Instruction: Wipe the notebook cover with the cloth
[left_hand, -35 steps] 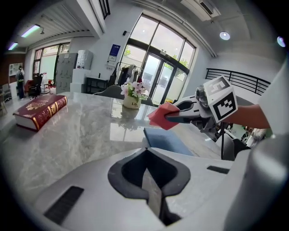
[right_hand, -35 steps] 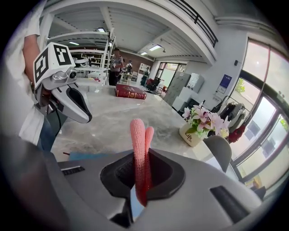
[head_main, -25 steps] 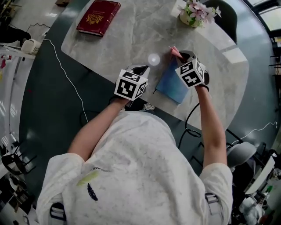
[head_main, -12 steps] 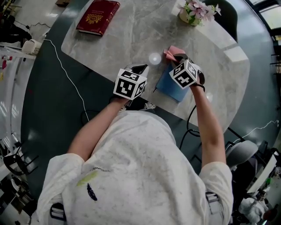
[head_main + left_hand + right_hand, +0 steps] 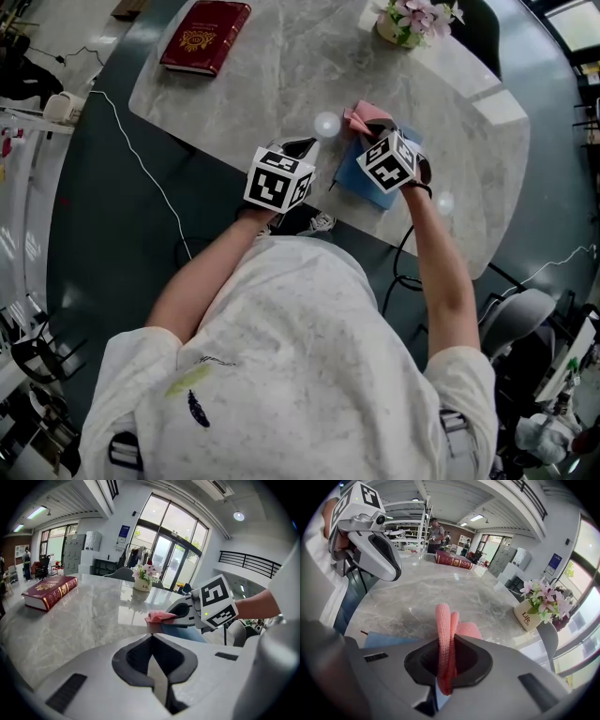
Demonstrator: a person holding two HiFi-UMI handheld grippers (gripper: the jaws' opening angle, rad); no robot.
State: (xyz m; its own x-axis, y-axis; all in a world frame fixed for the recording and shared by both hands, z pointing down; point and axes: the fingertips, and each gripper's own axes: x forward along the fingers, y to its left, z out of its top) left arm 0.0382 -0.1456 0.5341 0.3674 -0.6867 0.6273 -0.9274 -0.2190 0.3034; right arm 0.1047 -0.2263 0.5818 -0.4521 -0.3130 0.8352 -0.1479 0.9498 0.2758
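A blue notebook lies near the front edge of the marble table; its cover also shows as a blue strip in the right gripper view. My right gripper hovers over the notebook's far end, shut on a pink cloth folded between its jaws; the cloth sticks out past the notebook's far edge. My left gripper rests at the table's near edge, left of the notebook, jaws closed with nothing between them. The left gripper view shows the cloth and right gripper from the side.
A dark red book lies at the table's far left corner. A pot of pink flowers stands at the far side. A white cable trails over the dark floor left of the table. People stand far back in the room.
My right gripper has carried the pink cloth leftward and slightly nearer across the notebook's far end. The left gripper has stayed put.
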